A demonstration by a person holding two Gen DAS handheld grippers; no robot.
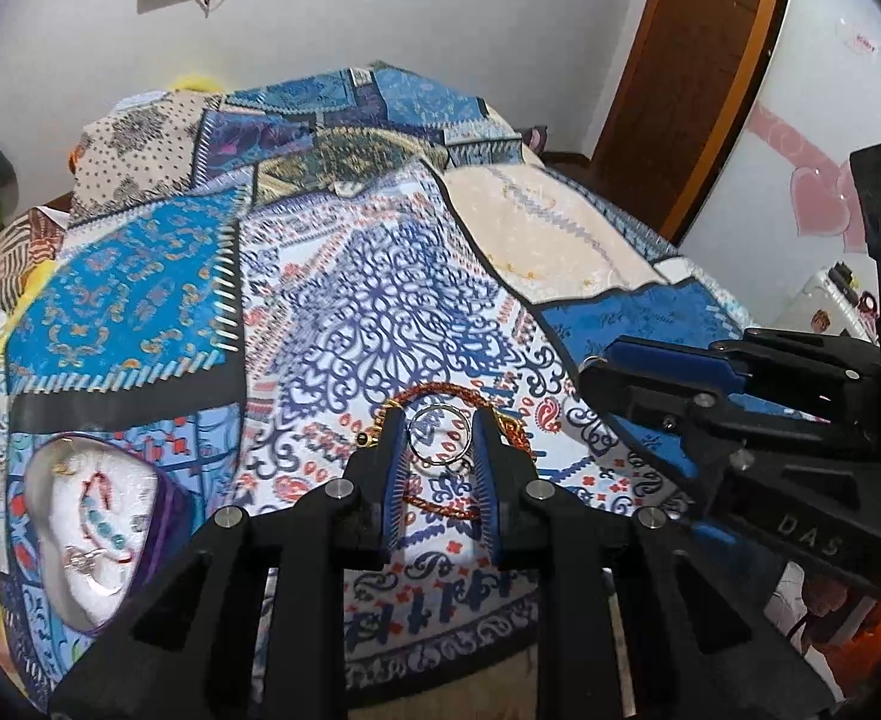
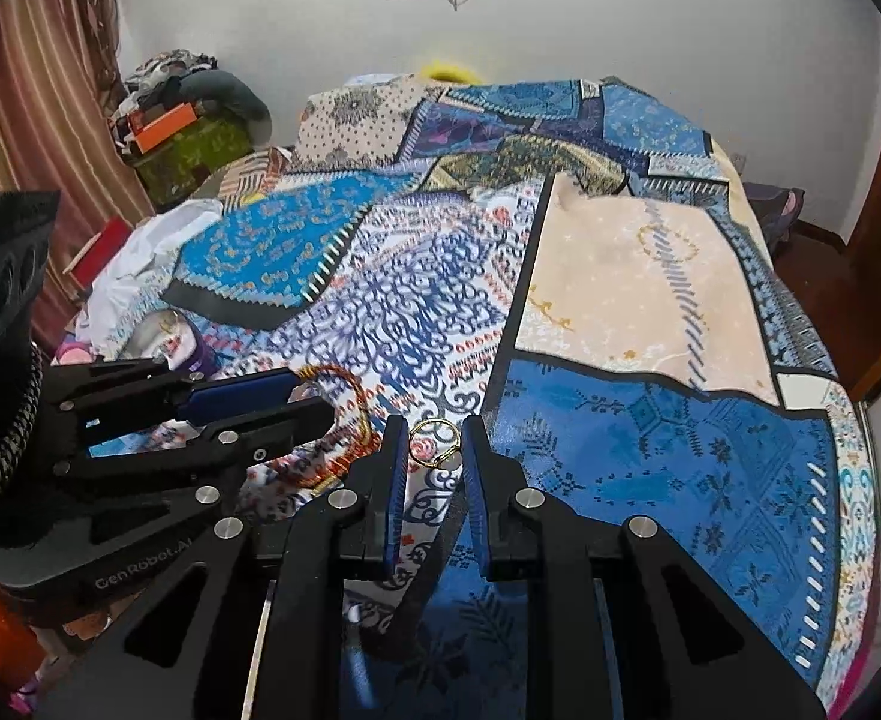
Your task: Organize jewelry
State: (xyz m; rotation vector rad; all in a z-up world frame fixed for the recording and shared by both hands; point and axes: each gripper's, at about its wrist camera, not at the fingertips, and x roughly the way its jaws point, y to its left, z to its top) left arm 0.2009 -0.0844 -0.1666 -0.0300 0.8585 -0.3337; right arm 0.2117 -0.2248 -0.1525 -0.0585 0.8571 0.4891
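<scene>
A thin metal ring [image 1: 439,436] sits between the tips of my left gripper [image 1: 438,429], whose fingers touch its two sides; it is held just above a red and gold braided bracelet [image 1: 440,399] on the patterned bedspread. My right gripper [image 2: 435,441] likewise closes on a gold ring [image 2: 434,441] above the cloth. The bracelet shows in the right wrist view [image 2: 344,414] to the left. A jewelry box [image 1: 95,516] with white lining holds a turquoise bead piece and other items at lower left; it also shows in the right view [image 2: 170,342].
The patchwork bedspread [image 1: 380,276] covers the whole bed. The right gripper's body [image 1: 740,420] stands close on the right of the left one. A wooden door [image 1: 692,60] is at back right; clutter and a curtain [image 2: 38,120] lie at back left.
</scene>
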